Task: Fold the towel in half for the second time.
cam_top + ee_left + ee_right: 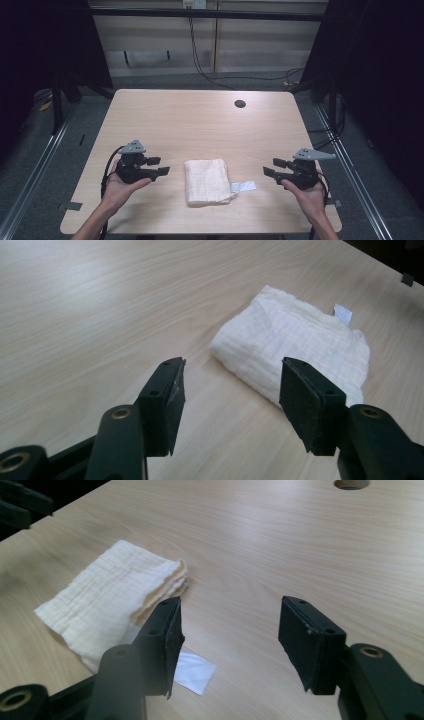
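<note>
Cream folded cloth [207, 181] flat on wooden table [200, 120]; left gripper [161, 166] and right gripper [270, 167] flanking it, jaws wide apart, holding nothing.

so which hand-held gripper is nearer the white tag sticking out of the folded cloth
Right. The right hand-held gripper sits just beside the white tag, jaws open. The left hand-held gripper is across the folded cloth, on its far side.
</note>
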Demonstrator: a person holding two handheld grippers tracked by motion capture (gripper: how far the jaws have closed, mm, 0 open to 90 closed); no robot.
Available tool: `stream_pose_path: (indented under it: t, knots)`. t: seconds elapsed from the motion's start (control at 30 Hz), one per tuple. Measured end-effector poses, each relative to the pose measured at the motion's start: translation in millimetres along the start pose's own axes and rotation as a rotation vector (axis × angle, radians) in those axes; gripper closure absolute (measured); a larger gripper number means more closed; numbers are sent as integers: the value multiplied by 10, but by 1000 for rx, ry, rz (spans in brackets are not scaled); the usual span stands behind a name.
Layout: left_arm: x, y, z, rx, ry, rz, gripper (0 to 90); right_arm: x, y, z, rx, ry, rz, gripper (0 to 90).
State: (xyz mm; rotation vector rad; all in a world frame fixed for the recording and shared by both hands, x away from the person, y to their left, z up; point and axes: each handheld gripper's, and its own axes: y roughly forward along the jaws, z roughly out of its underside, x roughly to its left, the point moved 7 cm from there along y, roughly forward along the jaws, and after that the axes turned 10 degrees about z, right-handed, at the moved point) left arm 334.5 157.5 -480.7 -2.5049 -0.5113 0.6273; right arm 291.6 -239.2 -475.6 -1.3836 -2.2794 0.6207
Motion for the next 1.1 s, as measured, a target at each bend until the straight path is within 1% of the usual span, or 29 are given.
stream_pose_path:
  t: [0.07,0.17,0.33,0.37,0.4,0.43,0.47,0.5,0.57,0.6,0.63,0.67,0.7,0.73,0.77,0.8,0.83,0.87,0.9,0.93,1.0,1.07,1.1]
  knots:
    - [11,-46,47,-10,-8,-5,419,-55,-28,34,-5,8,14,423]
    - [36,-114,148,-14,-27,-10,398,-144,-60,110,1,19,44,409]
    - [39,-203,274,-13,-36,-18,358,-237,-118,232,-2,38,77,391]
    - [46,-232,313,-13,-30,-38,354,-251,-128,248,-2,40,82,388]
    - [52,-249,342,-16,-37,-52,351,-279,-150,278,-2,45,97,383]
    - [61,-259,369,-17,-42,-54,350,-298,-163,296,-4,51,102,380]
    - [78,-267,414,-13,-52,-65,349,-308,-171,311,-3,61,106,376]
    - [96,-272,461,-9,-61,-76,350,-318,-176,334,0,59,107,372]
    - [117,-286,546,-5,-78,-72,347,-335,-201,364,-4,48,122,370]
    - [125,-296,576,-5,-90,-72,344,-359,-219,382,-16,58,131,365]
    - [132,-308,597,-3,-95,-73,341,-380,-229,399,-17,64,131,360]
    - [134,-318,606,-8,-94,-77,338,-404,-234,412,-16,64,139,356]
    - [128,-329,625,-27,-99,-76,338,-418,-241,416,-16,68,141,355]
    - [124,-332,648,-33,-100,-77,338,-448,-262,413,-29,76,151,354]
    - [123,-333,670,-17,-88,-79,338,-463,-280,408,-44,83,153,351]
    - [126,-349,682,-15,-77,-95,337,-471,-295,404,-53,84,156,343]
    - [129,-362,683,-22,-79,-101,336,-471,-309,410,-54,80,164,341]
    - [129,-381,681,-29,-83,-98,336,-475,-311,420,-55,76,171,341]
    - [134,-399,680,-34,-83,-104,335,-476,-306,443,-54,79,177,341]
    - [135,-418,680,-36,-82,-114,336,-472,-289,476,-45,79,172,340]
    - [130,-444,691,-39,-72,-110,336,-460,-235,555,-7,72,170,340]
    - [134,-456,701,-37,-73,-116,337,-453,-207,554,-4,72,166,337]
    - [129,-458,703,-41,-73,-110,337,-450,-198,547,-5,72,166,334]
